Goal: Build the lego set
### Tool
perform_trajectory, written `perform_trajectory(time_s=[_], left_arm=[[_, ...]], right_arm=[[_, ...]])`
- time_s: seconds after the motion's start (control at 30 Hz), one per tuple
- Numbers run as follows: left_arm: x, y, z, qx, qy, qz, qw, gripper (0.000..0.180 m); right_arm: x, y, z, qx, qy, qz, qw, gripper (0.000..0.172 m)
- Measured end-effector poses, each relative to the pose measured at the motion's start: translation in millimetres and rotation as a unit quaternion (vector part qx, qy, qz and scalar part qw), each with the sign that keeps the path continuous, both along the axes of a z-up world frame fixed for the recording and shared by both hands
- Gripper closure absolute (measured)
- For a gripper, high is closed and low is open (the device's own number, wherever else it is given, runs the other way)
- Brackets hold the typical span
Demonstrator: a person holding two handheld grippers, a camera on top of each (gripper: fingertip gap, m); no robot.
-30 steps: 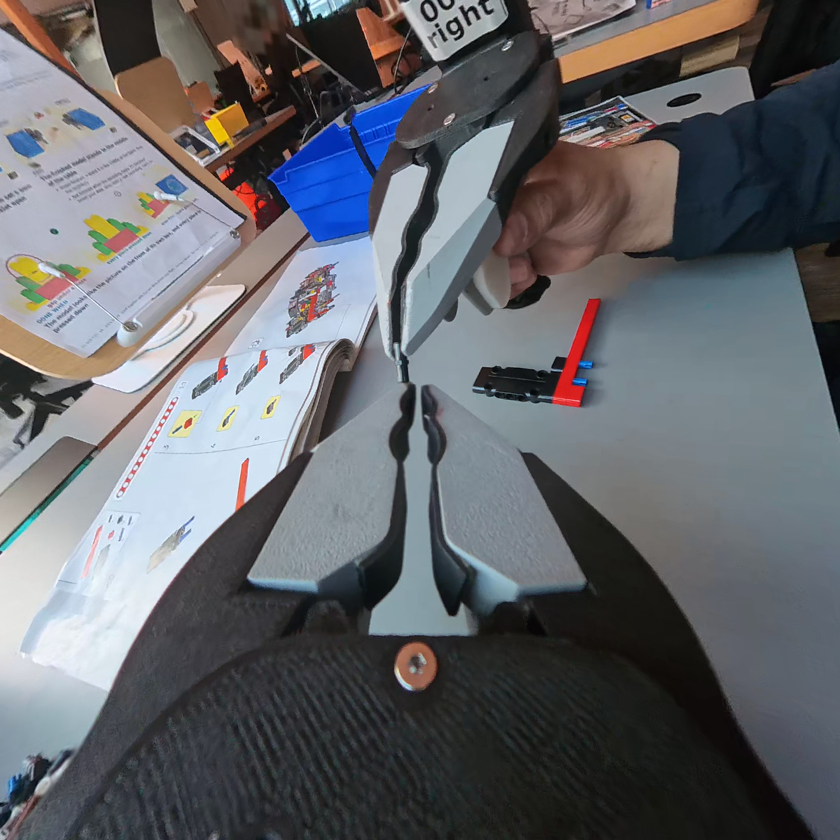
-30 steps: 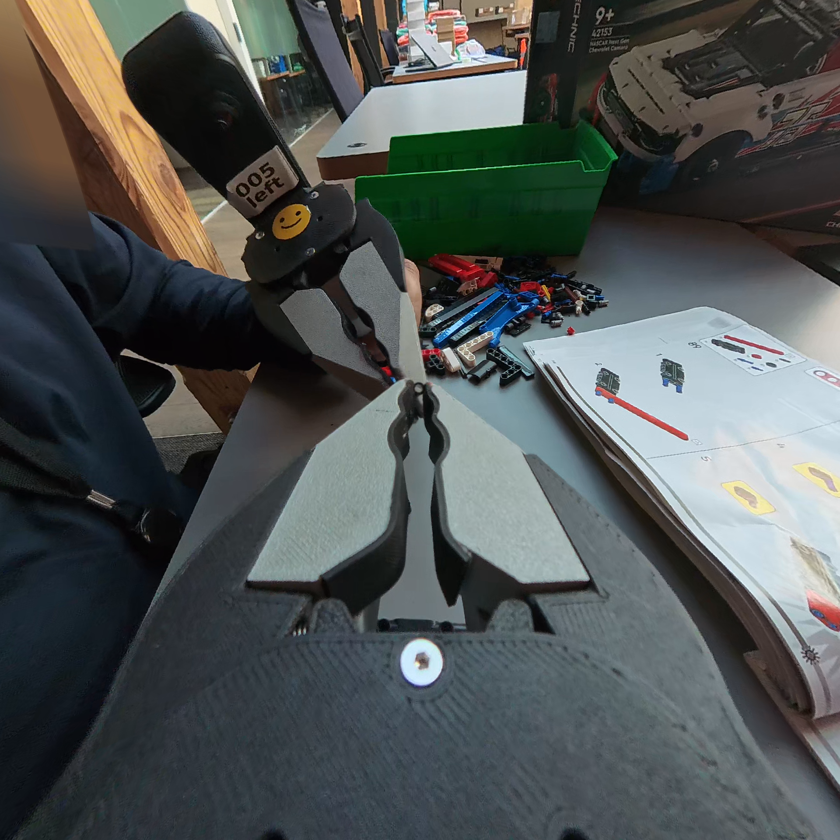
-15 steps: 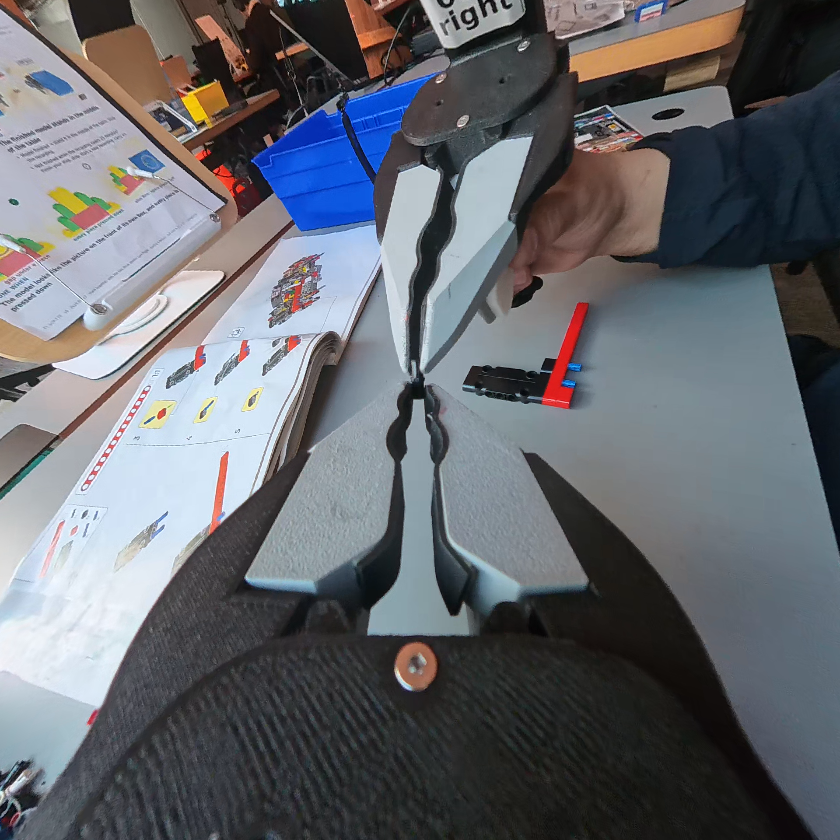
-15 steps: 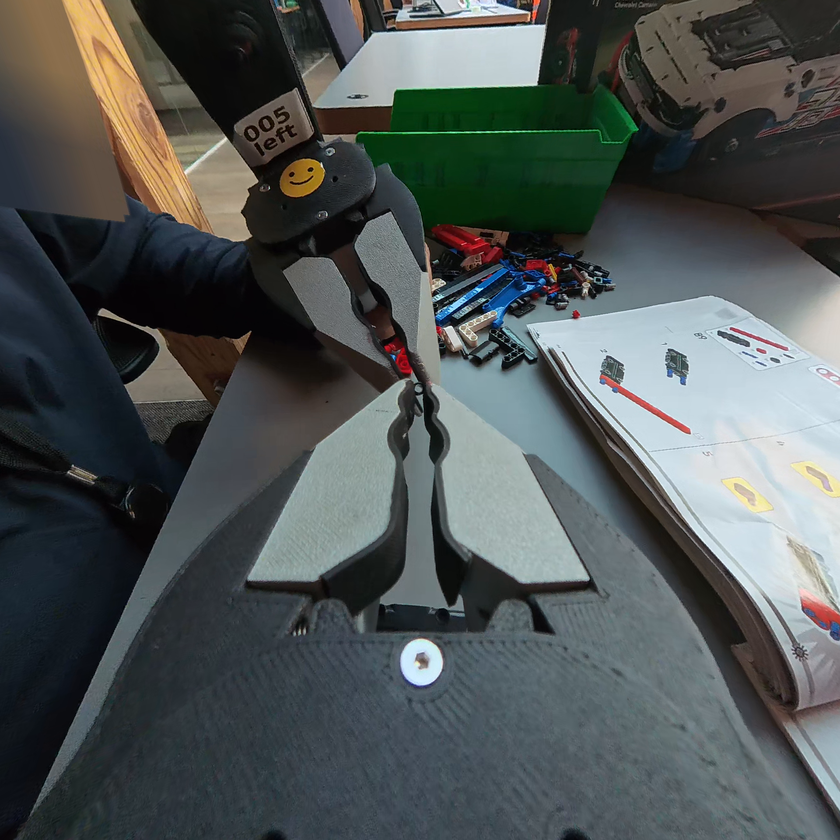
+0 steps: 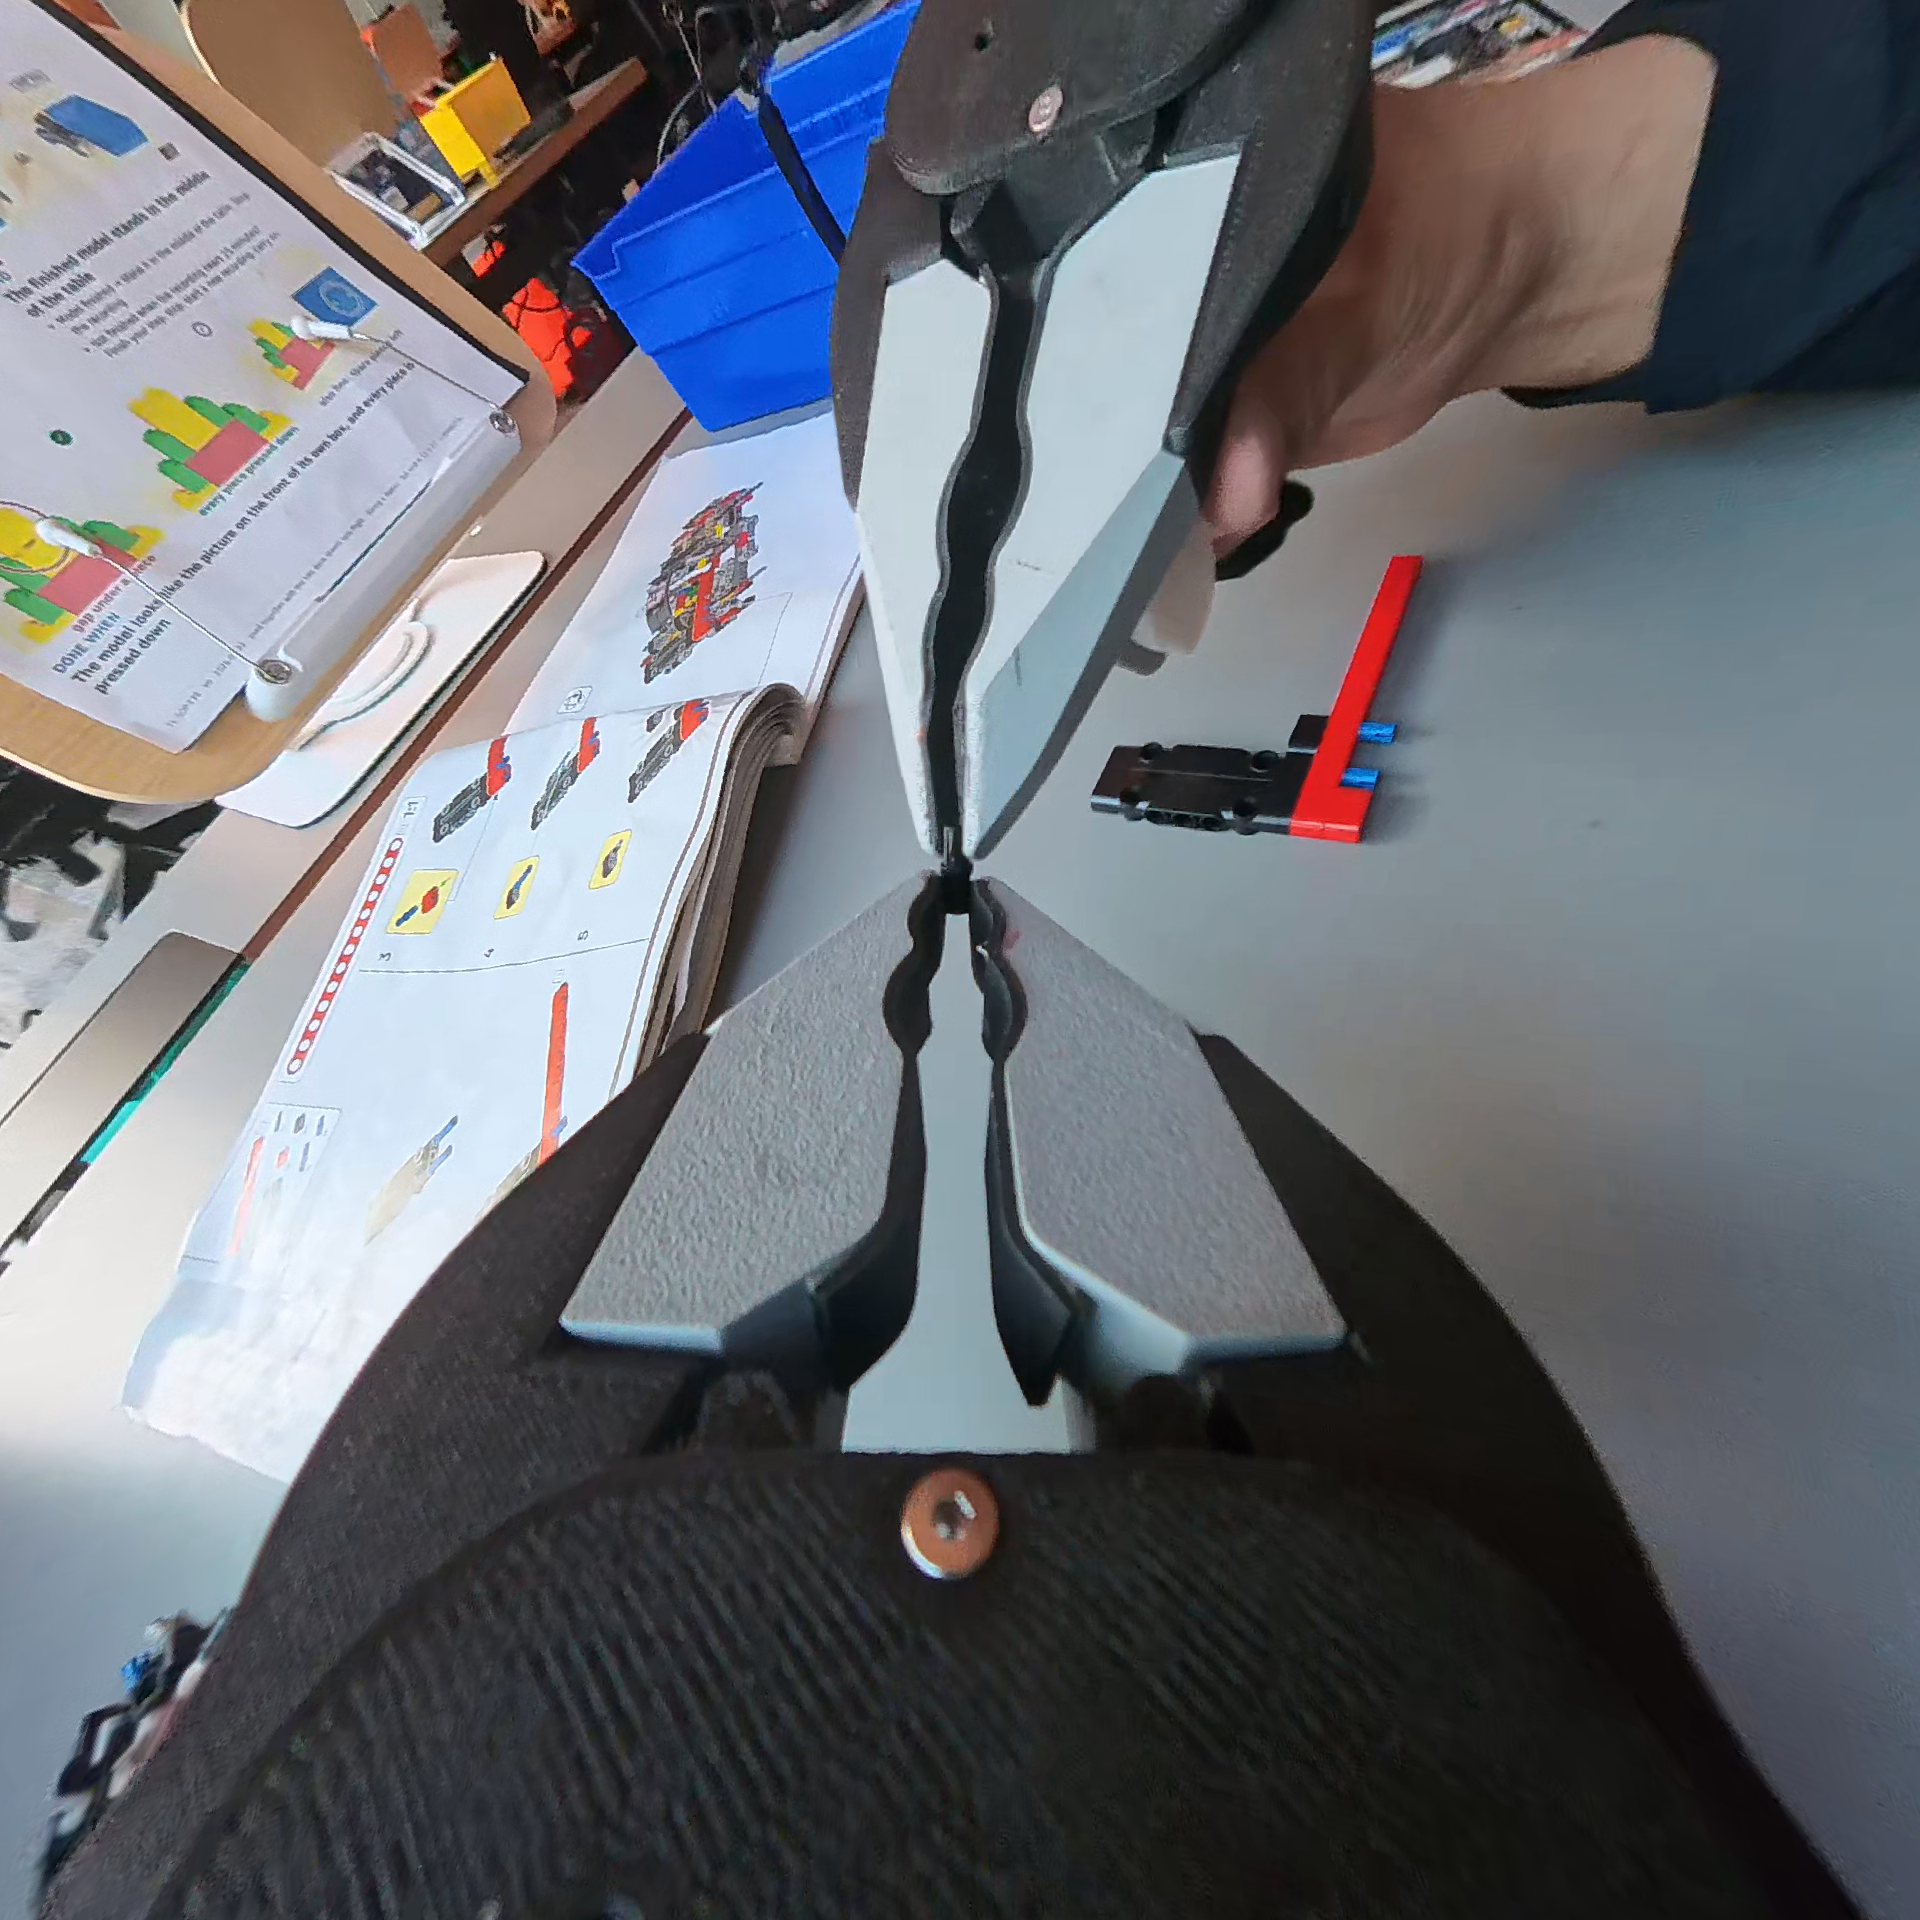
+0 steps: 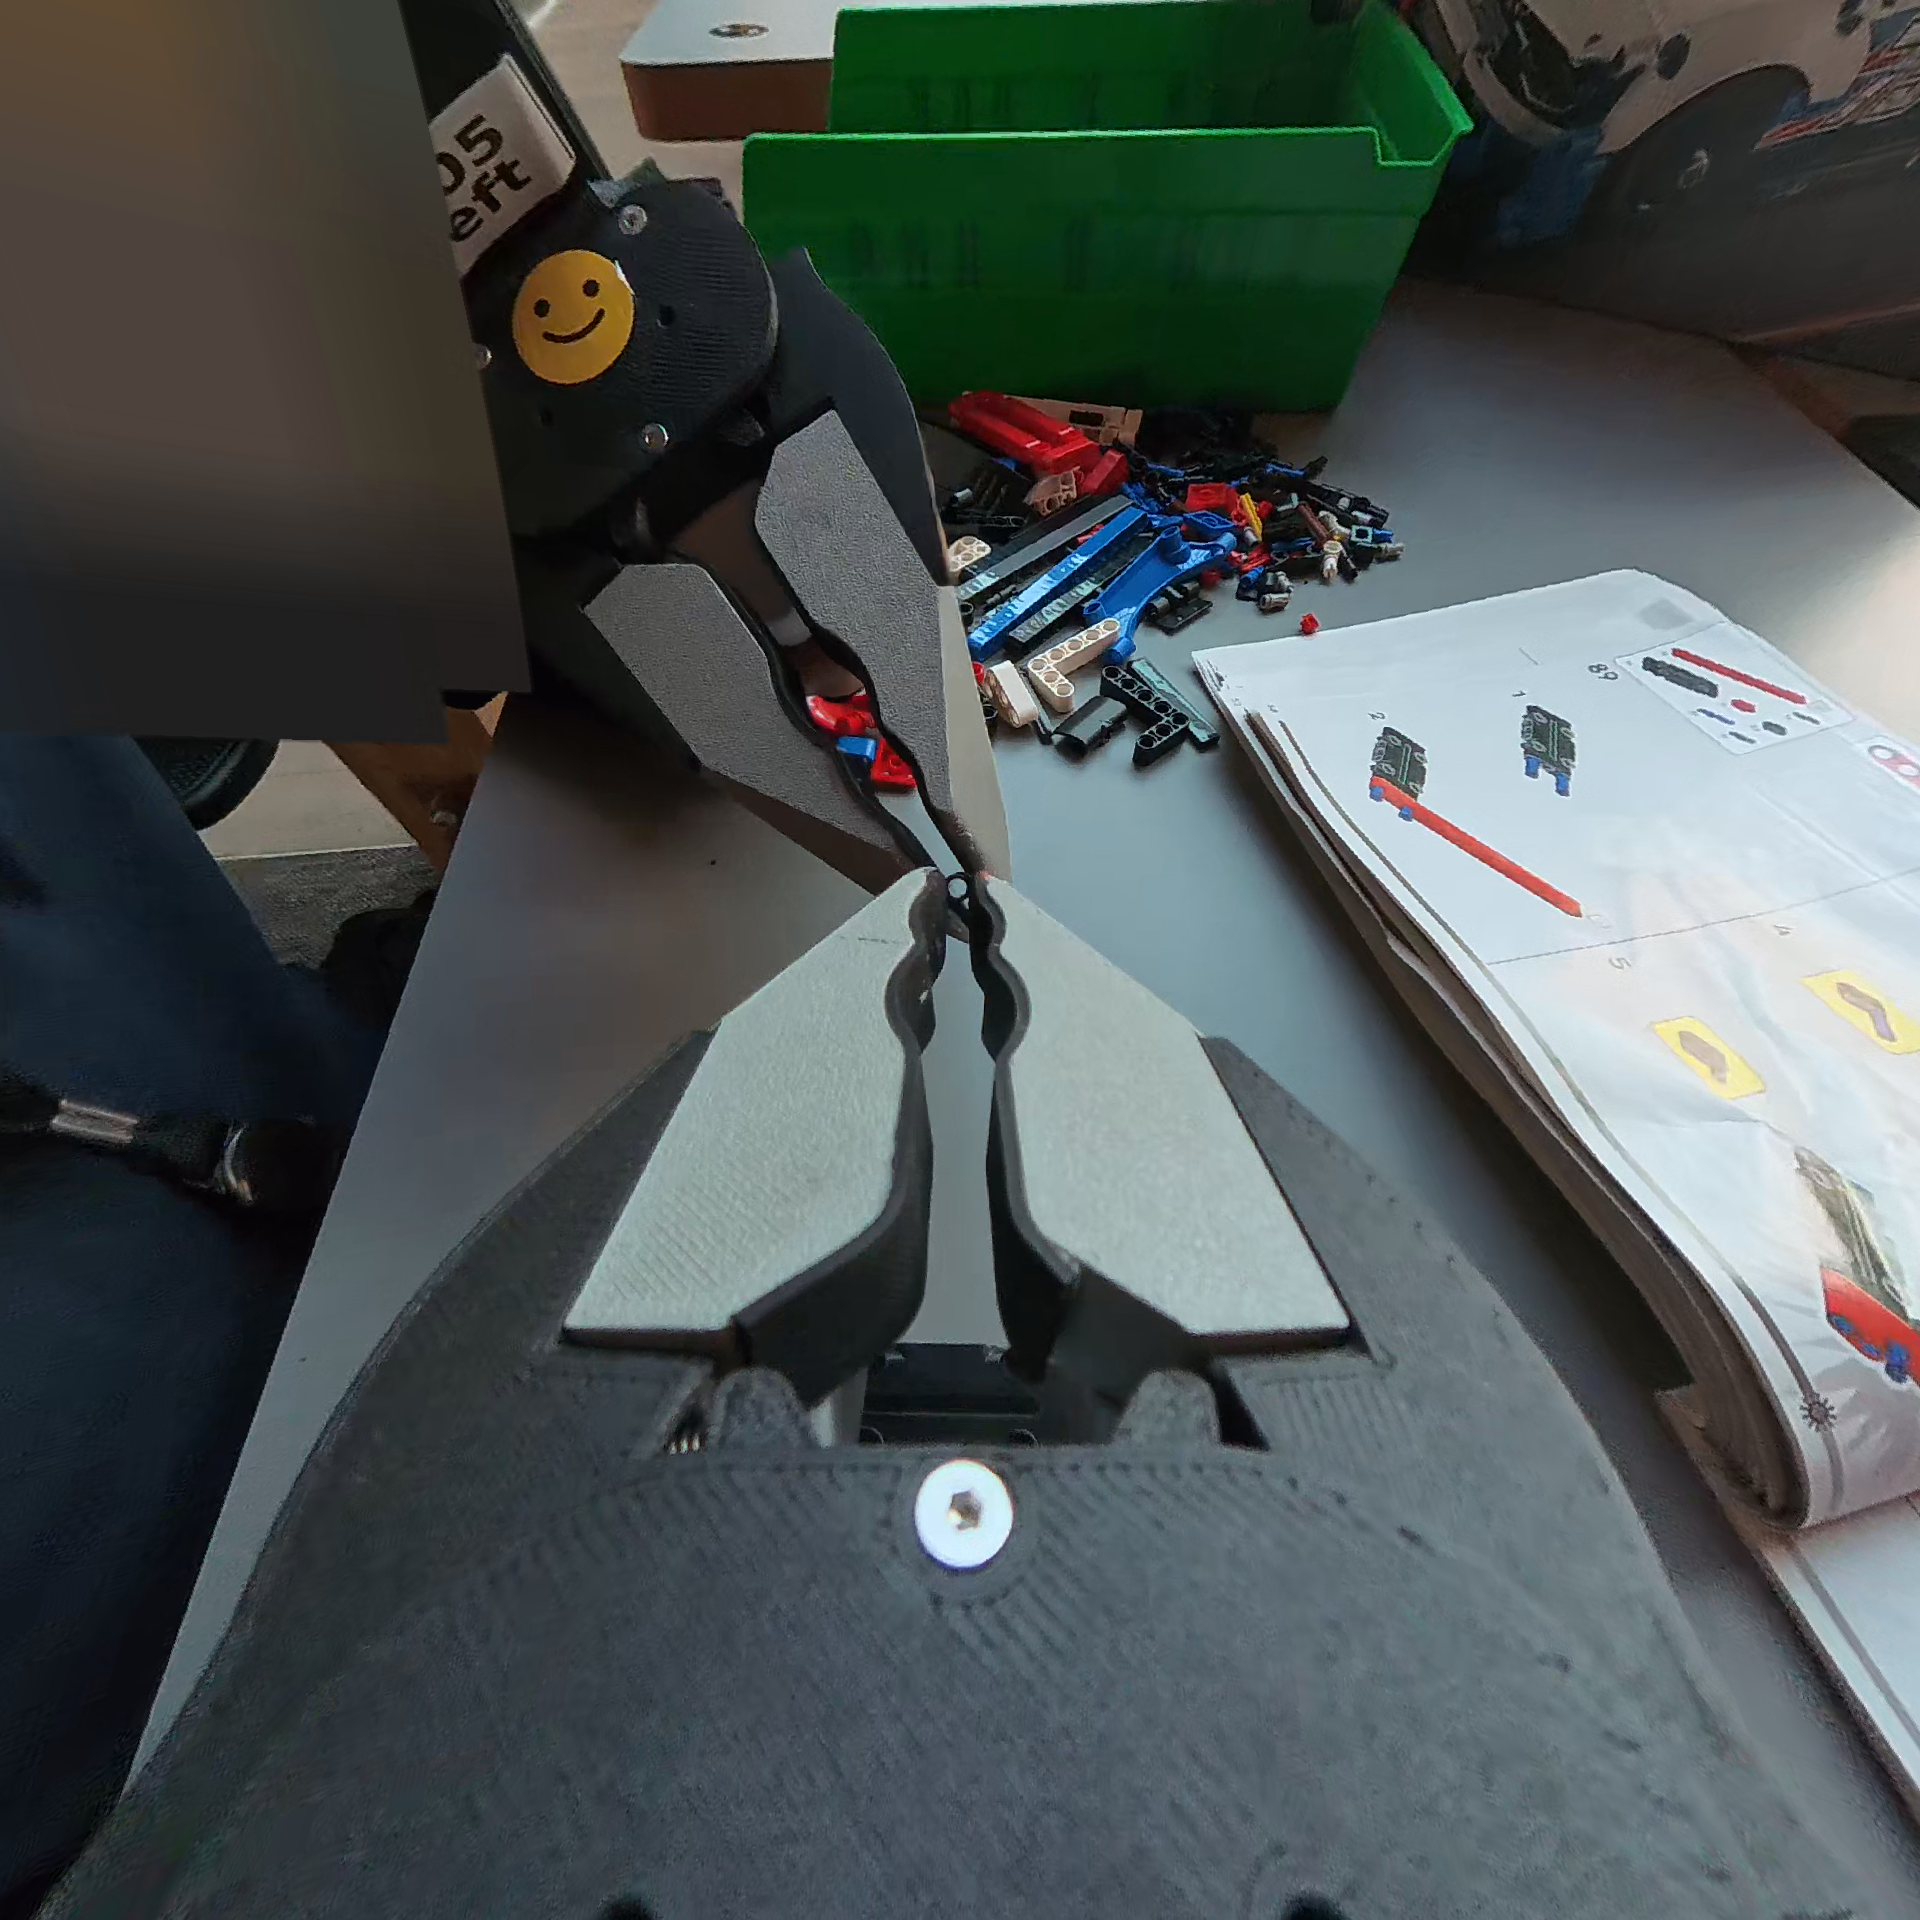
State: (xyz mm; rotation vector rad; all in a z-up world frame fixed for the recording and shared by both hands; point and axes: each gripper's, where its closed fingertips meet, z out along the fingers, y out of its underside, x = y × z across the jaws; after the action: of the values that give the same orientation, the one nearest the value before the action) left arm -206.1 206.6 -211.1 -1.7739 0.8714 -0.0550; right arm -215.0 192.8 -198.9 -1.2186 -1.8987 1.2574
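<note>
- We see a small black pin (image 5: 951,871) caught between the two grippers, tip to tip, above the grey tabletop (image 5: 1558,1039).
- Our left gripper (image 5: 953,896) has its fingers clenched on one end of the pin.
- Our right gripper (image 6: 961,896) has its fingers clenched on the other end; a hand (image 5: 1455,260) holds that gripper.
- Just beyond the tips, on the tabletop, lies a black-and-red assembly (image 5: 1262,774) with blue pegs.
- Beside the grippers we see an open instruction booklet (image 5: 499,935).
- Farther off sit a pile of loose bricks (image 6: 1143,561) before a green bin (image 6: 1091,249), and a blue bin (image 5: 717,260).
</note>
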Motion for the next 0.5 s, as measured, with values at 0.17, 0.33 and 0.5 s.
perform_trajectory(time_s=[0.17,0.33,0.5], left_arm=[[0.8,1.7,-9.1,-0.025,-0.001,0.004,1.000,0.178],[2.0,2.0,-8.9,-0.038,-0.028,-0.002,0.999,0.168],[5.1,-9.4,-20.9,-0.097,-0.038,-0.030,0.994,0.168]], right_arm=[[0.0,2.7,-8.3,0.027,-0.012,-0.024,0.999,0.171],[5.5,3.0,-12.6,0.014,-0.014,-0.042,0.999,0.171],[23.4,8.1,-21.5,0.029,-0.040,-0.062,0.997,0.171]])
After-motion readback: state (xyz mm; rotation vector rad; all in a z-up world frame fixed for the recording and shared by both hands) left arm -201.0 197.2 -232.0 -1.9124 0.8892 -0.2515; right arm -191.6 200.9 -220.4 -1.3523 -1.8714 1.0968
